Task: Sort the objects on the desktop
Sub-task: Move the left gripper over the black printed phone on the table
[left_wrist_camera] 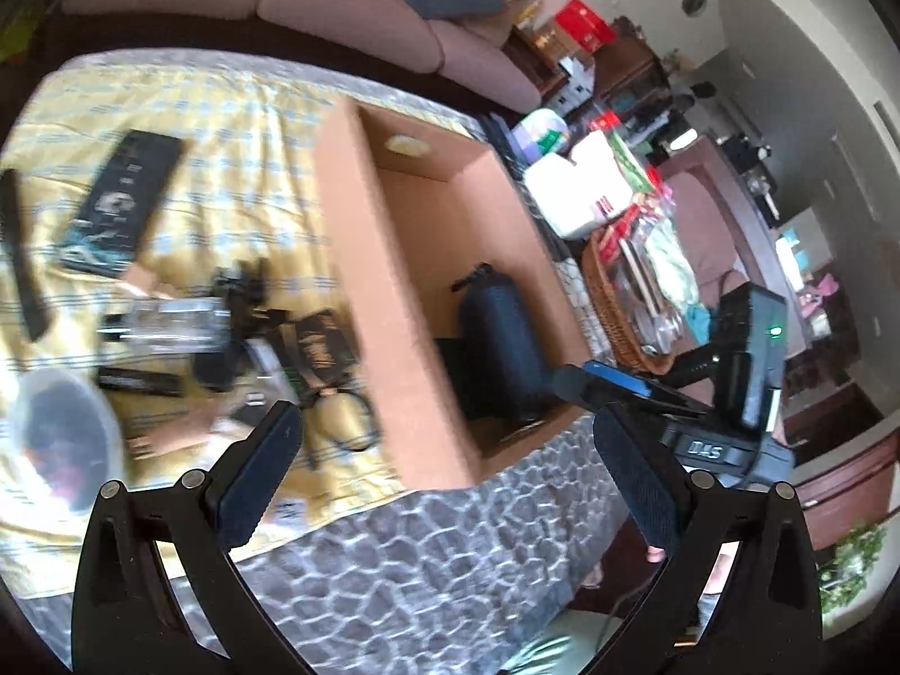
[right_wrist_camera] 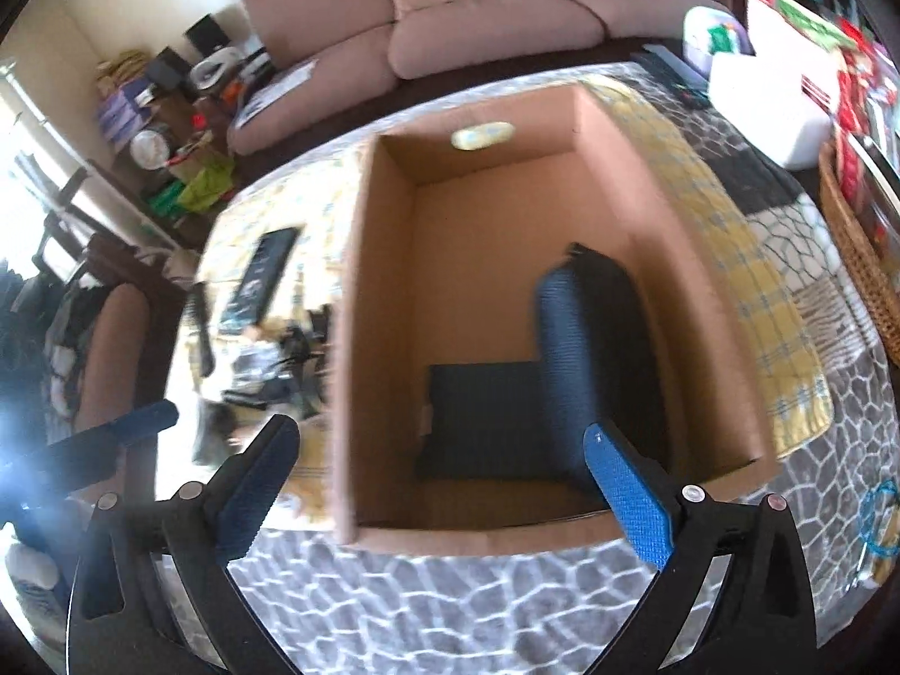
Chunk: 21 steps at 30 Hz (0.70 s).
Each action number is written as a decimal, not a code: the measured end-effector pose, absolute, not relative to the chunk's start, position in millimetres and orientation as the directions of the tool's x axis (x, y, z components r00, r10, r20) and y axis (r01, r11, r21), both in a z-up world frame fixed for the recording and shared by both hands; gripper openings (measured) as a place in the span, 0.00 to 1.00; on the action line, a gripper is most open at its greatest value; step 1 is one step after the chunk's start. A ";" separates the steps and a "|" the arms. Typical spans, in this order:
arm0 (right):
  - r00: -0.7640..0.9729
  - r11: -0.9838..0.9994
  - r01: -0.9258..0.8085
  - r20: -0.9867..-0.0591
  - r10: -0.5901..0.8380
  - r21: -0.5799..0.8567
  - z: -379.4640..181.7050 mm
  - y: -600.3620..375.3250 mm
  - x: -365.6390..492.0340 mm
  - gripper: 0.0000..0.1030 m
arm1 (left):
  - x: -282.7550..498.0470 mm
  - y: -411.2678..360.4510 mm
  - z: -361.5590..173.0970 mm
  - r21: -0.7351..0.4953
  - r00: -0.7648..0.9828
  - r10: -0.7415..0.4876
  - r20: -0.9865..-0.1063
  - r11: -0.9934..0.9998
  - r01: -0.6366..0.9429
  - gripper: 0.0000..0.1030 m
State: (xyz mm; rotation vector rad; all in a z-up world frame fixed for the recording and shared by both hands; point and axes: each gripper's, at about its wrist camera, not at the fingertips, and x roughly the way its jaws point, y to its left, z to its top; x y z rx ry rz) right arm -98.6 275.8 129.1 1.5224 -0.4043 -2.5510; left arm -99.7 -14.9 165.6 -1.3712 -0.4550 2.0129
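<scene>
An open cardboard box (left_wrist_camera: pixel 360 259) (right_wrist_camera: pixel 388 332) stands on a yellow checked cloth (left_wrist_camera: pixel 236 129). Inside lie a dark blue pouch (left_wrist_camera: pixel 495 332) (right_wrist_camera: pixel 596 337) and a flat black case (right_wrist_camera: pixel 484 422). Left of the box lie loose items: a black flat box (left_wrist_camera: pixel 121 202), a clear plastic case (left_wrist_camera: pixel 169 320), cables (left_wrist_camera: pixel 332 394) and a black strip (left_wrist_camera: pixel 19 259). My left gripper (left_wrist_camera: pixel 444 439) is open and empty above the table's near edge. My right gripper (right_wrist_camera: pixel 439 450) is open and empty over the box's near wall; it also shows in the left wrist view (left_wrist_camera: pixel 613 388).
A clear round container (left_wrist_camera: pixel 62 439) sits at the near left. A wicker basket (left_wrist_camera: pixel 613 304) of packets and a white box (left_wrist_camera: pixel 579 191) stand right of the cardboard box. A pink sofa (right_wrist_camera: pixel 450 17) is behind the table. A grey patterned cloth (right_wrist_camera: pixel 450 602) covers the near edge.
</scene>
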 end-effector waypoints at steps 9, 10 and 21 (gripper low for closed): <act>-0.480 -0.929 0.083 -0.802 -0.354 0.361 139.4 196.4 -109.1 1.00 | -126.5 -120.5 153.3 -0.497 -0.374 0.537 -0.756 -0.843 -0.205 1.00; -0.482 -0.925 0.094 -0.797 -0.365 0.367 139.3 188.3 -111.7 1.00 | -133.4 -132.0 149.1 -0.487 -0.384 0.519 -0.764 -0.853 -0.186 1.00; -0.470 -0.873 0.176 -0.741 -0.480 0.454 126.2 109.7 -168.0 1.00 | -227.3 -154.8 90.5 -0.330 -0.381 0.361 -0.851 -0.932 -0.147 1.00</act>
